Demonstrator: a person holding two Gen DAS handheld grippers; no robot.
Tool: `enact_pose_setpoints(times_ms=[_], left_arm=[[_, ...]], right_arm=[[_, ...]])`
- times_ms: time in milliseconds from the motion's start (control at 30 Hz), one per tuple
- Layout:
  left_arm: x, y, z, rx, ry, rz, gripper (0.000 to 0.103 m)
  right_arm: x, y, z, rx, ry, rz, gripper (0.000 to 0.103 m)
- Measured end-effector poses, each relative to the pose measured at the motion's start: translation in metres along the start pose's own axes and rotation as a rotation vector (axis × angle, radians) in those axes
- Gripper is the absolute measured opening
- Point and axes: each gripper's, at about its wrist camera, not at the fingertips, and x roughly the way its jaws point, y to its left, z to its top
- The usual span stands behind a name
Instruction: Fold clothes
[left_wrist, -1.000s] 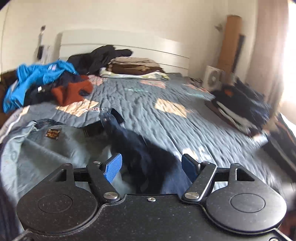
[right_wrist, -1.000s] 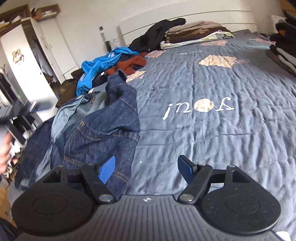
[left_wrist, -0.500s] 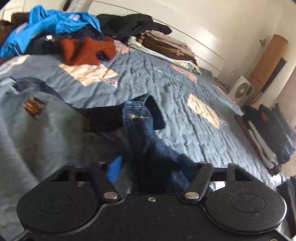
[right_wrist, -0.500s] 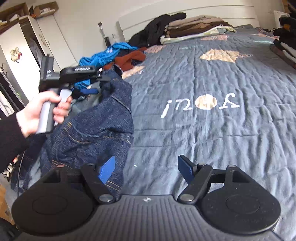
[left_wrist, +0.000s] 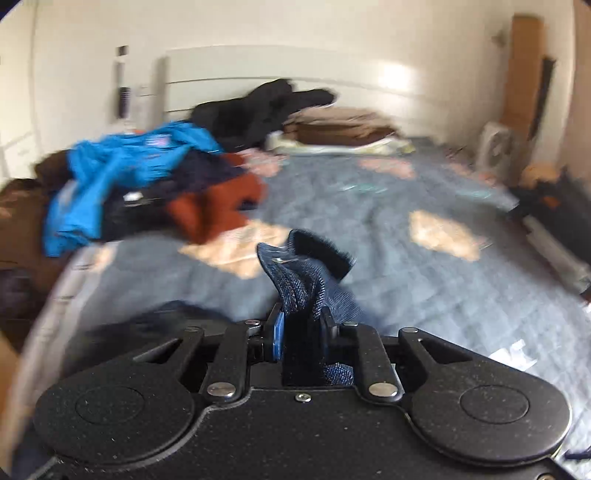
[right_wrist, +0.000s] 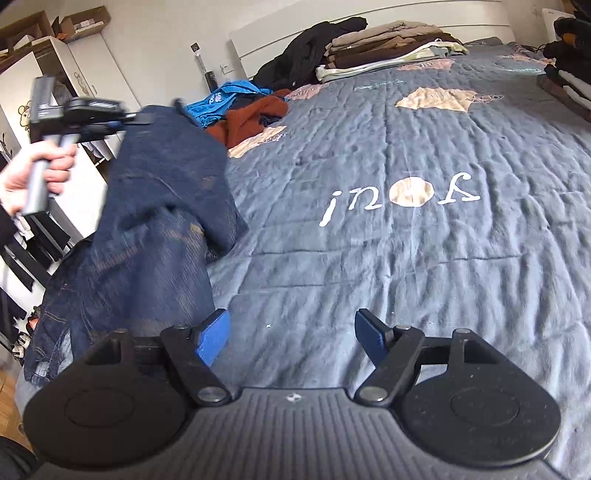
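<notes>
Dark blue denim jeans (left_wrist: 306, 273) bunch up between the pads of my left gripper (left_wrist: 301, 325), whose jaws are closing and pinch the cloth. In the right wrist view a hand (right_wrist: 37, 173) holds that left gripper (right_wrist: 140, 118) high at the left. The jeans (right_wrist: 162, 206) hang from it down to the bed's edge. My right gripper (right_wrist: 291, 332) is open over the blue-grey bed cover (right_wrist: 406, 258), with nothing between its fingers, just right of the jeans' lower part.
A loose pile of blue, rust and dark clothes (right_wrist: 255, 114) lies beyond the jeans. Folded brown and beige clothes (right_wrist: 388, 48) are stacked by the headboard, with a dark stack (right_wrist: 569, 74) at the right edge. White cupboards (right_wrist: 22, 85) stand left of the bed.
My left gripper has closed on the jeans' edge and lifted them off the bed, swinging up and back. My right gripper has stayed open in about the same place.
</notes>
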Motion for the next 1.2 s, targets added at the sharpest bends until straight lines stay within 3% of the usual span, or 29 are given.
enact_pose_setpoints(times_ms=[100, 167, 300, 367, 500, 567, 633, 700, 800, 867, 967, 1067, 1200], left_arm=[[0.006, 0.035, -0.016, -0.014, 0.082, 0.099, 0.018], [0.023, 0.053, -0.041, -0.072, 0.173, 0.151, 0.019], [0.046, 0.06, -0.102, -0.161, 0.261, 0.204, 0.027], [0.033, 0.062, -0.129, -0.301, 0.184, 0.209, 0.033], [-0.018, 0.043, -0.168, -0.461, 0.03, 0.226, 0.035], [-0.042, 0.031, -0.176, -0.483, -0.016, 0.199, 0.04], [-0.062, 0.021, -0.182, -0.491, -0.05, 0.156, 0.053], [-0.071, 0.011, -0.173, -0.468, -0.061, 0.107, 0.053], [-0.079, -0.007, -0.153, -0.385, -0.085, 0.004, 0.059], [-0.084, -0.017, -0.148, -0.328, -0.106, -0.054, 0.064], [-0.09, -0.021, -0.151, -0.322, -0.123, -0.118, 0.066], [-0.087, -0.014, -0.154, -0.351, -0.118, -0.099, 0.066], [-0.084, -0.008, -0.158, -0.361, -0.11, -0.077, 0.066]], right_arm=[[0.001, 0.003, 0.0, -0.004, 0.004, 0.002, 0.074], [0.003, 0.005, -0.001, -0.008, 0.009, 0.004, 0.074], [0.009, 0.009, -0.002, -0.017, 0.019, 0.012, 0.074], [0.012, 0.009, -0.002, -0.019, 0.019, 0.007, 0.074], [0.018, 0.004, 0.002, -0.016, -0.004, -0.009, 0.074], [0.019, 0.0, 0.005, -0.009, -0.034, -0.013, 0.074], [0.023, -0.006, 0.01, -0.003, -0.064, -0.005, 0.074], [0.033, -0.005, 0.018, -0.044, -0.08, -0.015, 0.074], [0.055, 0.014, 0.037, -0.257, -0.093, -0.021, 0.074], [0.073, 0.03, 0.048, -0.436, -0.096, 0.028, 0.074], [0.101, 0.051, 0.061, -0.679, -0.07, 0.076, 0.074], [0.133, 0.062, 0.072, -0.908, -0.045, 0.117, 0.074], [0.168, 0.074, 0.076, -1.11, -0.013, 0.267, 0.074]])
